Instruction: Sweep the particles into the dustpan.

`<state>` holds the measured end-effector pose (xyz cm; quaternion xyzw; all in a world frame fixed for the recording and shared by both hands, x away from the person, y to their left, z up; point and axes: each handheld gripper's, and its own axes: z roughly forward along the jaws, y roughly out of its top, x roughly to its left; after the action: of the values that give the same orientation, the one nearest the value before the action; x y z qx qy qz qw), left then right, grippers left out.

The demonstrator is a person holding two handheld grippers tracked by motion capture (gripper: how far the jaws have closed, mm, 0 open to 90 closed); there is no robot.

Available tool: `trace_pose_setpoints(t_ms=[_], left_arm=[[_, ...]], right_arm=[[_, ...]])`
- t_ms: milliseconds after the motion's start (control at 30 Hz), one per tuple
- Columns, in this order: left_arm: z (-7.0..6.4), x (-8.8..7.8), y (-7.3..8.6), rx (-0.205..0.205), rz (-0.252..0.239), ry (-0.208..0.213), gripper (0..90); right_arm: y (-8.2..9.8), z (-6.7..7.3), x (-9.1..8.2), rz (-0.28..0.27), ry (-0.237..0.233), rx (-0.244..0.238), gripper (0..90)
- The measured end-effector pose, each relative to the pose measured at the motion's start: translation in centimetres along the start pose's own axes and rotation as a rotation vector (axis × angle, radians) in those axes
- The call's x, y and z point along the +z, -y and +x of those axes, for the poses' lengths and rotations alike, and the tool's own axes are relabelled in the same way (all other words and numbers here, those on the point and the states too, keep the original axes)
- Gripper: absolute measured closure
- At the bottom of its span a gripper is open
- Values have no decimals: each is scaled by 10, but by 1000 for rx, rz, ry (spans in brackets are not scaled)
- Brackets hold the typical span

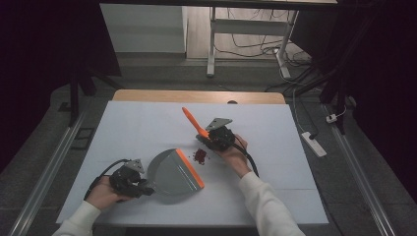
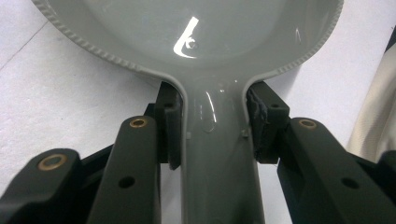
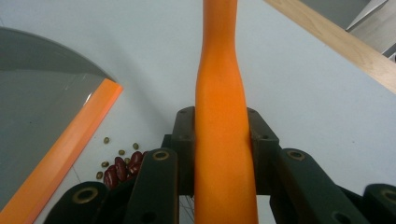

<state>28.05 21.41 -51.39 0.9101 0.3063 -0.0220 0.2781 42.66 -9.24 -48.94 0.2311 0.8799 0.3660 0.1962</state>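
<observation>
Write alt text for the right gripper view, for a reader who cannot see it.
The right gripper is shut on an orange handle that runs up the middle of the frame over a white table. At lower left, a small pile of red beans lies close to the orange lip of a grey dustpan.

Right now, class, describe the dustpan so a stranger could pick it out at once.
Start at the white table; near its front left, the left gripper clamps a handle. That handle widens into the grey dustpan, whose orange front lip faces the red beans.
</observation>
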Motion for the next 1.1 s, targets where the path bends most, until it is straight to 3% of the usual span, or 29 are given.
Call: trace_pose_setpoints(t_ms=[567,900,1100], left_arm=[[0,1,0,-3,3,5,623],[0,2,0,-7,2,6,624],[0,2,0,-9,1,5,624]], right_arm=[[-8,20,7,67,-50,-73,705],[-10,32,7,62,-103,-63,705],[-11,39,7,66,-89,-58,705]])
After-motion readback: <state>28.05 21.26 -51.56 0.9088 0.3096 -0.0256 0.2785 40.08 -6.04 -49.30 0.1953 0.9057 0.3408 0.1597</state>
